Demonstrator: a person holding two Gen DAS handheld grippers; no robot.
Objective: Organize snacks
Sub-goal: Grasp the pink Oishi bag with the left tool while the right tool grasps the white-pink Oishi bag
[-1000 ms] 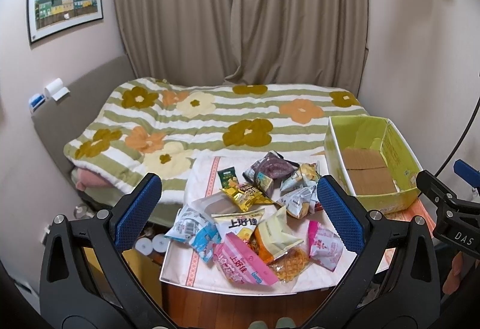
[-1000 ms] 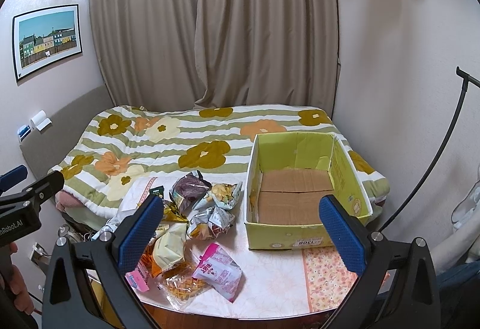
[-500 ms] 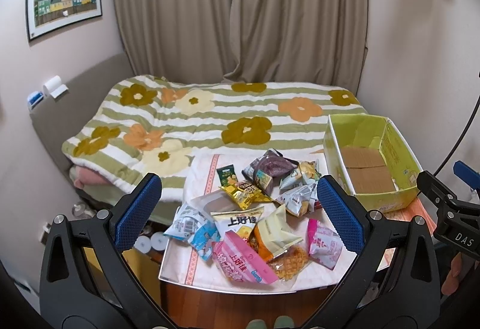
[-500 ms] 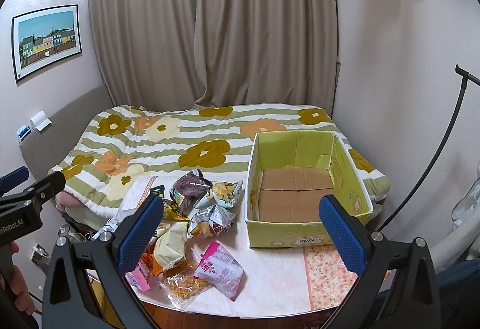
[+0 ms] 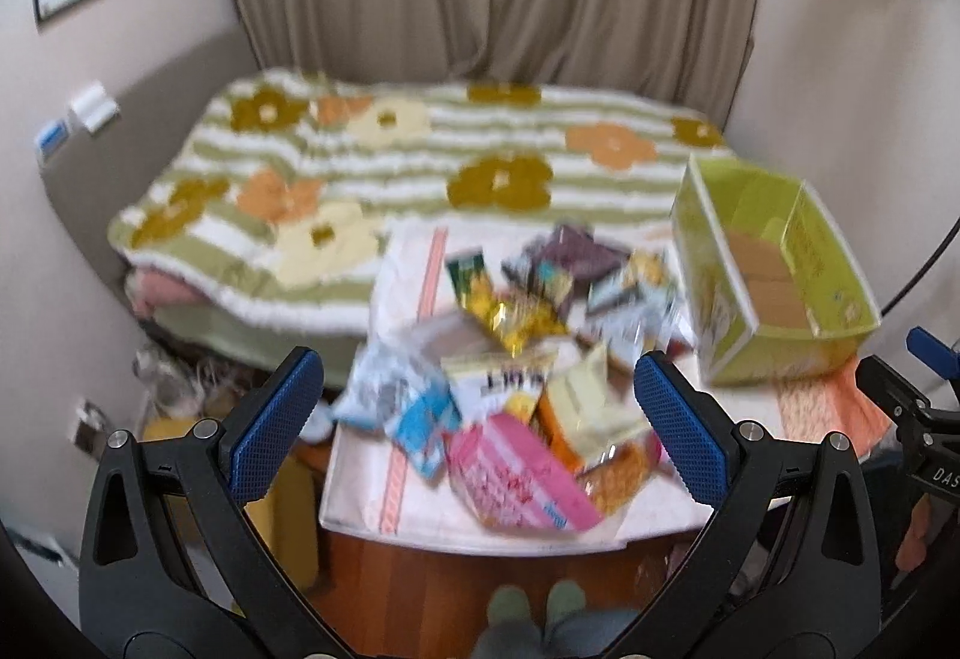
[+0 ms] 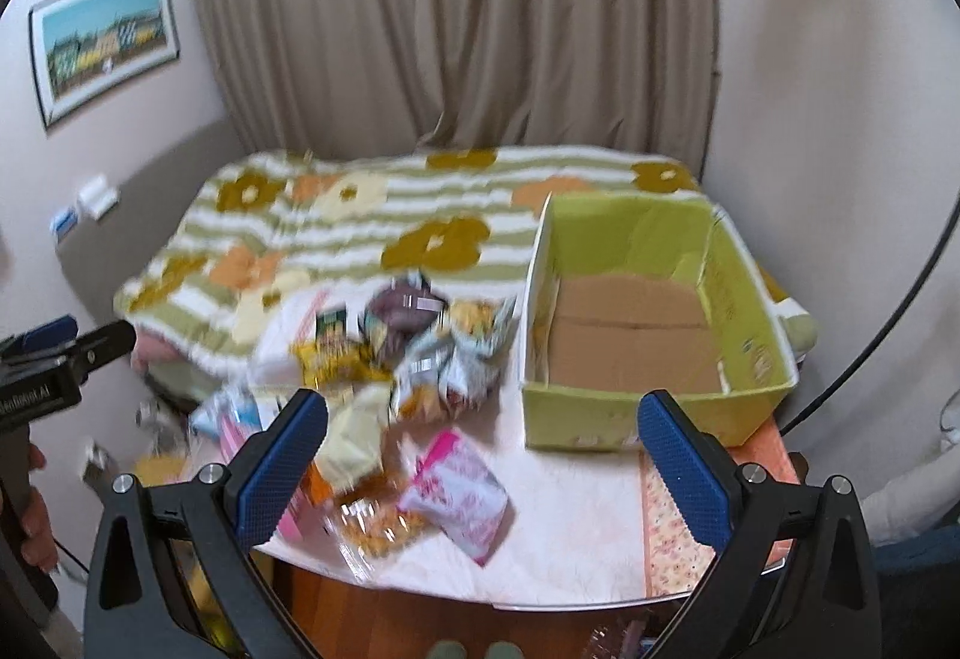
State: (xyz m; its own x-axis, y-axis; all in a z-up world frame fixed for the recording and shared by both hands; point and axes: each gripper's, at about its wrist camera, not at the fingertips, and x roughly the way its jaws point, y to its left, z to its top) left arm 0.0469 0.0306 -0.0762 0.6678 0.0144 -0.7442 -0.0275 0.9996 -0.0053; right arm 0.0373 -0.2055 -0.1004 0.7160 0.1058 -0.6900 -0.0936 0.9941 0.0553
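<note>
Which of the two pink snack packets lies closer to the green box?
The pale pink packet lying apart on the white tablecloth, nearer the green box. The brighter pink one sits across the pile.

Free room vs clutter on table
Snack pile (image 6: 384, 395) crowds table's left half, packets overlapping; bare cloth (image 6: 564, 491) in front of green box (image 6: 636, 407) gives a way in; box is open-topped w/ bare cardboard floor; pink packet (image 6: 459, 491) lies apart, prob. reachable (blurred).
</note>
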